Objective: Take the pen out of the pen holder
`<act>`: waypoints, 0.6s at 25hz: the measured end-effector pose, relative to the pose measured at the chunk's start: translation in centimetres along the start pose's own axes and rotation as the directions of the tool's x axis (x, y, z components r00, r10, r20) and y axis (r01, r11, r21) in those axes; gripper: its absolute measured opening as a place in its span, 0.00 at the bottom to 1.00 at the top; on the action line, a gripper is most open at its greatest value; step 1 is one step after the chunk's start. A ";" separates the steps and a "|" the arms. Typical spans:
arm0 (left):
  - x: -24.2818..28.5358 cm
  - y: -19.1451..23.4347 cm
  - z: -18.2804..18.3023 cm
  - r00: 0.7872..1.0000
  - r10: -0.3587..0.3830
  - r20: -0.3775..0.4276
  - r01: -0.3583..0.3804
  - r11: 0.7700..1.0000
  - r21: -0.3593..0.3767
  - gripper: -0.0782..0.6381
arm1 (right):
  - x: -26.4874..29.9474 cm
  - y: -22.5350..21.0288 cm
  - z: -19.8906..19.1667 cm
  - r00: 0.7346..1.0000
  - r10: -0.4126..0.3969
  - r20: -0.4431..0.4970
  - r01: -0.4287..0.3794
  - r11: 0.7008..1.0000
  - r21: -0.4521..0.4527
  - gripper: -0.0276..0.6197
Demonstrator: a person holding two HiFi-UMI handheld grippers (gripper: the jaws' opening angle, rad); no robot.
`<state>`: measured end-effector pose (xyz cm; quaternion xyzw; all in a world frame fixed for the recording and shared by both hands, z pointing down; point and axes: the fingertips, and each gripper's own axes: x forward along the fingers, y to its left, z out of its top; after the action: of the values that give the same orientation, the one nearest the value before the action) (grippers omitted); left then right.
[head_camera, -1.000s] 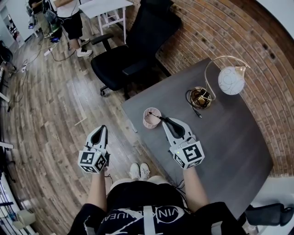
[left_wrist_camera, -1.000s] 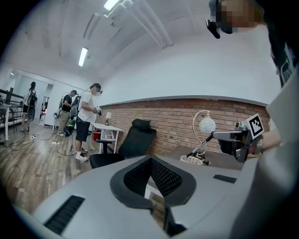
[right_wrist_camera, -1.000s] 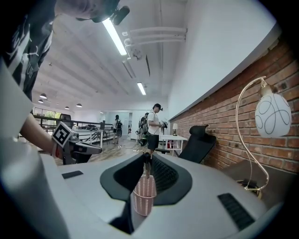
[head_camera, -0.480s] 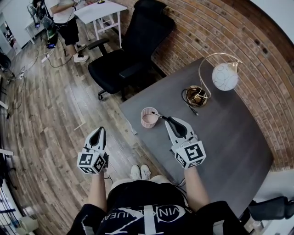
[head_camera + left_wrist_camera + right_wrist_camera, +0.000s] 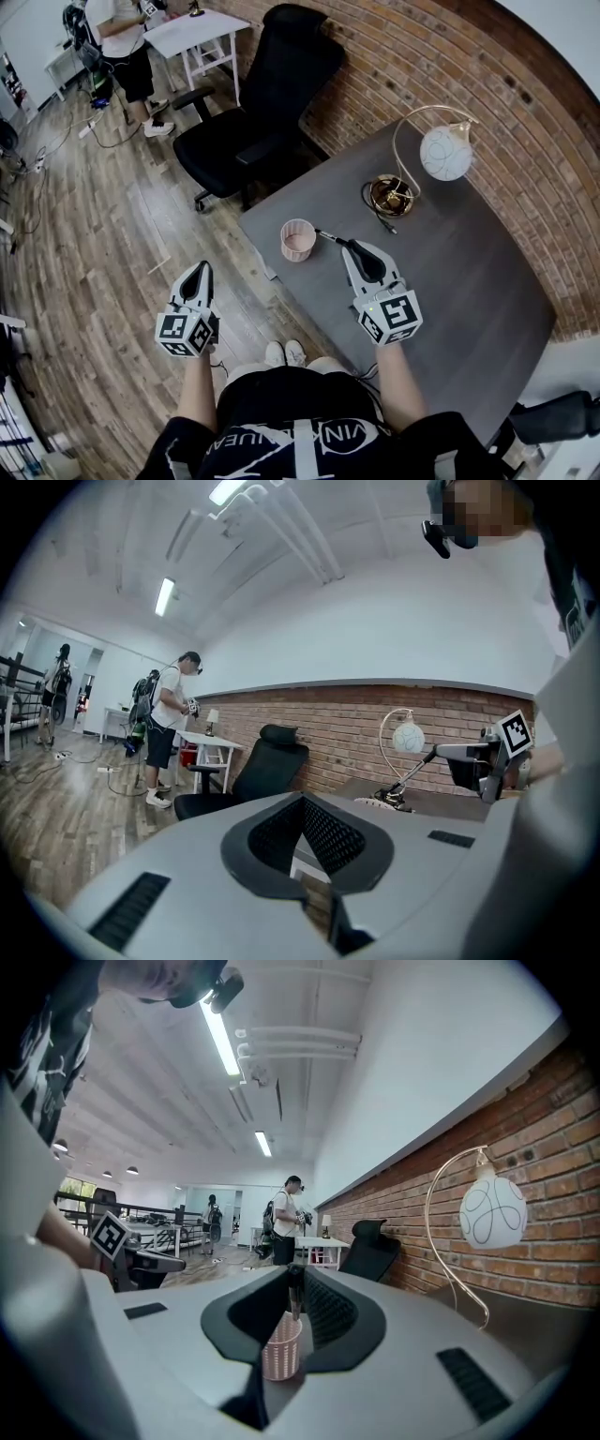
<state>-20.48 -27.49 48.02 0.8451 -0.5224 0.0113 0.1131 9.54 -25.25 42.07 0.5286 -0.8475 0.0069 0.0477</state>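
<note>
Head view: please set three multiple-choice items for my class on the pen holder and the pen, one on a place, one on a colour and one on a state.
1. Where does the pen holder stand?
A. on a shelf
B. on the grey table
C. in a drawer

2. What colour is the pen holder?
A. pink
B. green
C. blue

3. What is the state of the pen?
A. lying flat on the table
B. standing untouched in the holder
C. gripped in the fingers of the right gripper

Answers:
1. B: the head view shows it on the tabletop near the table's edge.
2. A: its mesh wall looks pink in both the head view and the right gripper view.
3. C: the right gripper view shows the fingers closed on the pen.
</note>
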 end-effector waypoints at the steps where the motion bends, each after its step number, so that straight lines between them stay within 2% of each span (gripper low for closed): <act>1: 0.0 -0.1 0.1 1.000 -0.001 0.002 0.001 1.000 0.001 0.13 | -0.2 -0.2 0.0 1.000 -0.005 0.000 0.005 1.000 0.001 0.14; 15: 0.8 -1.2 1.1 0.999 -0.023 0.027 0.022 1.000 0.009 0.13 | -2.3 -2.3 -1.3 0.996 -0.083 -0.044 0.084 0.996 0.017 0.14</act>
<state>-19.12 -27.92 46.83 0.8515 -0.5143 0.0007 0.1026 12.69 -24.17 43.07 0.5637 -0.8233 0.0245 0.0614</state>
